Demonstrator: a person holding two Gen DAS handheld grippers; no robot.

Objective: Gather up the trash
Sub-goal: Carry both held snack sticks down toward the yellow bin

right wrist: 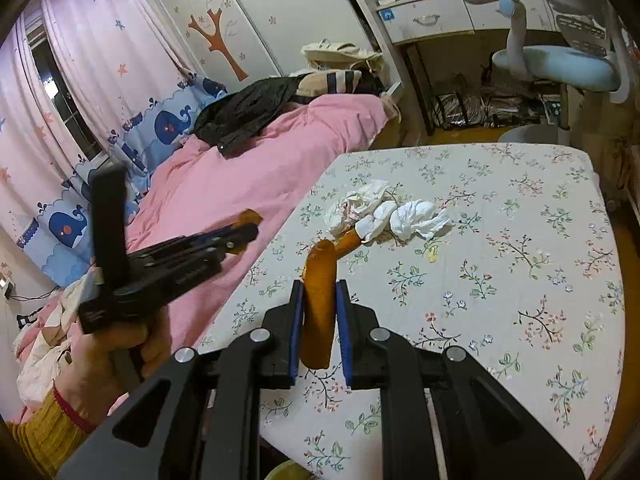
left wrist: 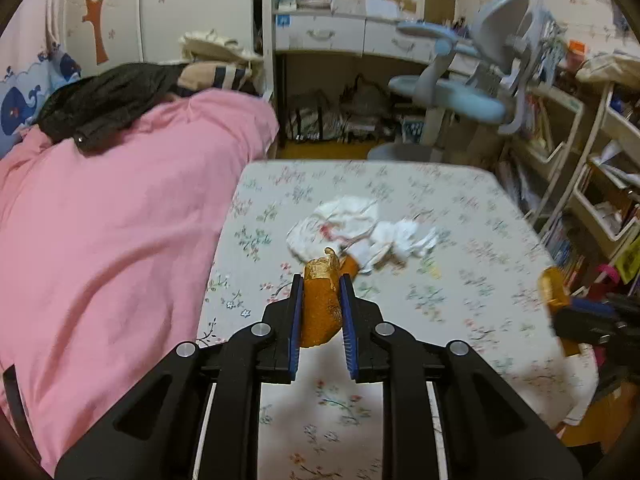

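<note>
Each gripper carries a strip of orange peel. The left gripper [left wrist: 323,292] is clamped narrowly on a curled piece of orange peel [left wrist: 320,304], rind facing the camera, and the right gripper [right wrist: 319,300] pinches a longer peel strip [right wrist: 318,300] the same way, its tip sticking up past the pads. Both are lifted clear of the table [right wrist: 520,240], which I take to mean they are on their way to a bin; no bin is clearly visible, though a yellowish rim at the bottom edge of the right wrist view could be one.

Still lying on the flowered tablecloth is the rest of the trash: a heap of crumpled white tissues [right wrist: 384,212] (one of them stained reddish) with one more bit of peel [right wrist: 348,240] tucked against its near edge. They lie together near the table's middle, probably because they were dropped there in one sitting.

In the right wrist view the left hand [right wrist: 108,356] grips its tool over the pink quilt [right wrist: 240,176], beside the table, with peel poking from the tip.

Farther off stand a blue desk chair [right wrist: 560,64] and a desk with drawers [left wrist: 320,34]. No brand name or writing is legible anywhere; a blue sticker on one drawer is too small to read.
</note>
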